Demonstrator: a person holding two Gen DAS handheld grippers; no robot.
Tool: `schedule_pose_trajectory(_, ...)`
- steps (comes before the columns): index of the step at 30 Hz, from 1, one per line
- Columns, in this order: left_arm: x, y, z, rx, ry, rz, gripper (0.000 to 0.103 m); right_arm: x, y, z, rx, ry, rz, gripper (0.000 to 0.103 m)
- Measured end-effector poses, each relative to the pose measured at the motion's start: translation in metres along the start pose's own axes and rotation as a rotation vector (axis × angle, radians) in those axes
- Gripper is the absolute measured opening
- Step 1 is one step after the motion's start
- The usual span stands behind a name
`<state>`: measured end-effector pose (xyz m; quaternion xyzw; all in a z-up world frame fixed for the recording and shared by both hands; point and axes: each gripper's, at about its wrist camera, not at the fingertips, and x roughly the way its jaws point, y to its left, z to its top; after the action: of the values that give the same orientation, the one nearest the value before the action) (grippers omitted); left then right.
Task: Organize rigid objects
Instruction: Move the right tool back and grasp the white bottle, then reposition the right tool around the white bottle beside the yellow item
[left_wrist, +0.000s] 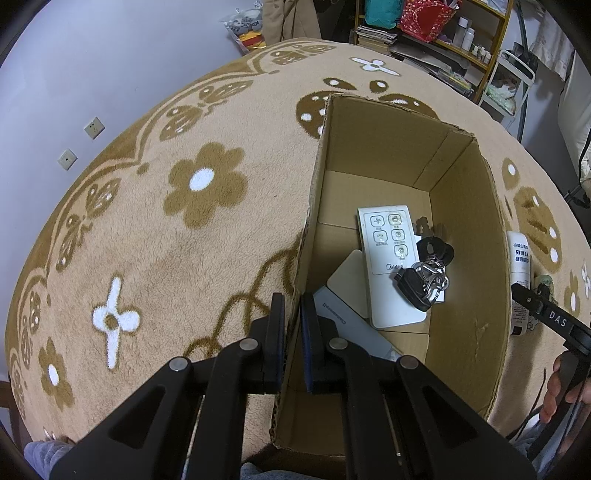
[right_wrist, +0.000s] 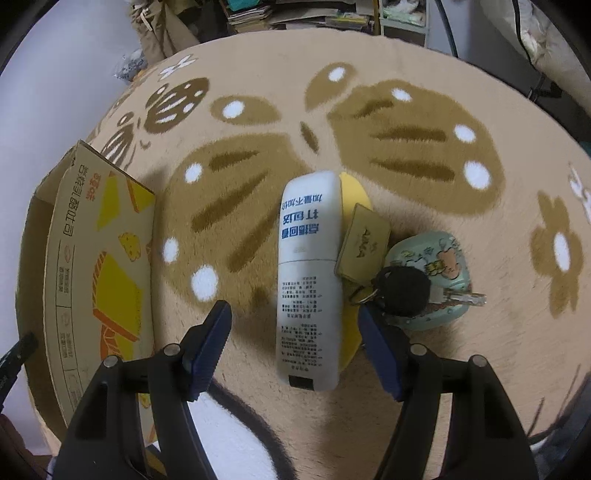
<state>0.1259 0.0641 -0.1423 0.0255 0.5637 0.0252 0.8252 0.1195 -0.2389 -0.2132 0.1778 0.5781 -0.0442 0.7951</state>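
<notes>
My left gripper (left_wrist: 293, 314) is shut on the near left wall of an open cardboard box (left_wrist: 461, 236). Inside the box lie a white remote (left_wrist: 388, 266), a bunch of keys with black fobs (left_wrist: 424, 277), a cream card (left_wrist: 349, 280) and a grey flat item (left_wrist: 343, 325). My right gripper (right_wrist: 295, 332) is open, its jaws on either side of a white tube with blue print (right_wrist: 310, 280) lying on the rug. A yellow object (right_wrist: 354, 199) lies under the tube. Beside it are keys with a black fob (right_wrist: 402, 291) and tan tag on a green case (right_wrist: 439, 258).
A beige rug with brown flowers and butterflies (left_wrist: 184, 221) covers the floor. The box's printed outer side (right_wrist: 103, 266) stands left of the tube. Shelves with books and bags (left_wrist: 424, 29) stand beyond the rug. The white tube (left_wrist: 521, 280) lies right of the box.
</notes>
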Motion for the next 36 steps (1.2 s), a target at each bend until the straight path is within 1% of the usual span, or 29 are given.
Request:
schedule_pose_trajectory(1,0.000,0.000,0.000,0.000,0.000,0.000,0.007,0.002,0.000,0.000,0.000,0.008,0.006,0.066)
schedule_pose_trajectory(3,0.000,0.001,0.000,0.000,0.000,-0.001,0.007,0.005,0.000,-0.001,0.000,0.029,-0.001,0.065)
schedule_pose_trajectory(6,0.000,0.001,0.000,-0.002,0.001,-0.002,0.007,0.003,0.001,0.000,0.004,0.029,0.019,0.065)
schedule_pose_trajectory(10,0.000,0.001,0.000,-0.001,0.000,-0.001,0.008,0.007,-0.001,0.001,0.027,0.016,0.024,0.066)
schedule_pose_trajectory(13,0.000,0.001,0.000,-0.004,0.001,-0.002,0.008,0.005,-0.004,0.000,0.065,-0.034,0.036,0.066)
schedule_pose_trajectory(16,0.000,0.001,-0.001,-0.007,0.002,-0.005,0.008,0.004,-0.006,0.000,0.086,-0.093,0.069,0.066)
schedule_pose_trajectory(17,0.000,0.001,-0.001,-0.006,0.002,-0.004,0.008,0.004,-0.007,0.000,0.089,-0.099,0.073,0.065)
schedule_pose_trajectory(18,0.000,0.001,-0.001,-0.006,0.002,-0.003,0.008,0.004,-0.006,0.001,0.088,-0.109,0.076,0.061)
schedule_pose_trajectory(19,0.000,0.001,-0.001,-0.005,0.002,-0.003,0.008,0.004,-0.006,0.002,0.083,-0.121,0.060,0.037)
schedule_pose_trajectory(20,0.000,0.002,-0.001,-0.005,0.002,-0.004,0.008,0.004,-0.006,0.003,0.078,-0.126,0.043,0.030)
schedule_pose_trajectory(26,0.001,0.001,-0.001,-0.006,0.004,-0.003,0.008,0.008,-0.025,0.006,0.184,-0.128,0.164,0.030)
schedule_pose_trajectory(31,0.001,0.001,-0.001,-0.006,0.004,-0.003,0.008,0.010,-0.019,0.007,0.185,-0.138,0.175,0.032)
schedule_pose_trajectory(33,0.001,0.001,-0.001,-0.006,0.004,-0.004,0.008,0.011,-0.013,0.007,0.177,-0.150,0.164,0.032)
schedule_pose_trajectory(36,0.001,0.001,-0.001,-0.007,0.004,-0.004,0.008,0.007,-0.009,0.005,0.170,-0.193,0.156,0.032)
